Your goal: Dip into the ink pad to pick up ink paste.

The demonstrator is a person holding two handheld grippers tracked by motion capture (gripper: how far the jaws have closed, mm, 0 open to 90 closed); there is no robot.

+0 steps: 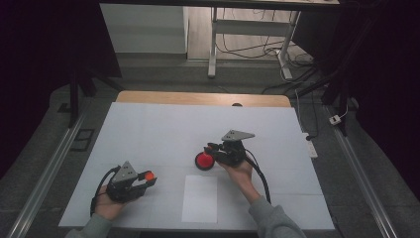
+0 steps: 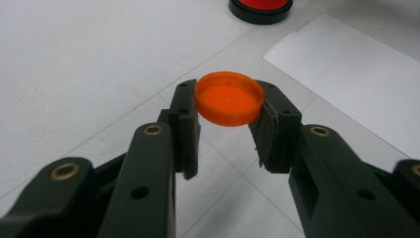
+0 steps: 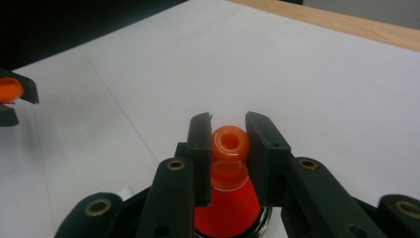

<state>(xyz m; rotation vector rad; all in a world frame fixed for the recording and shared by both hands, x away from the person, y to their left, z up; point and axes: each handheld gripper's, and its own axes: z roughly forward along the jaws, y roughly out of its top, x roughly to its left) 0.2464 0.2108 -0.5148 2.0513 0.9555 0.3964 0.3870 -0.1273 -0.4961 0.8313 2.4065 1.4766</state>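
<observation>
Sitting between the left gripper pads (clamped): orange cap.

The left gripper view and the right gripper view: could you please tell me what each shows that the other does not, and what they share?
Left gripper view: the orange cap seen from above, clamped flat between the left gripper jaws, and a white paper sheet on the table.

Right gripper view: the right gripper shut on the orange neck of a red stamp, and the table's wooden edge.

Both: the white table cover, the orange cap and the stamp with its black-rimmed red base.
</observation>
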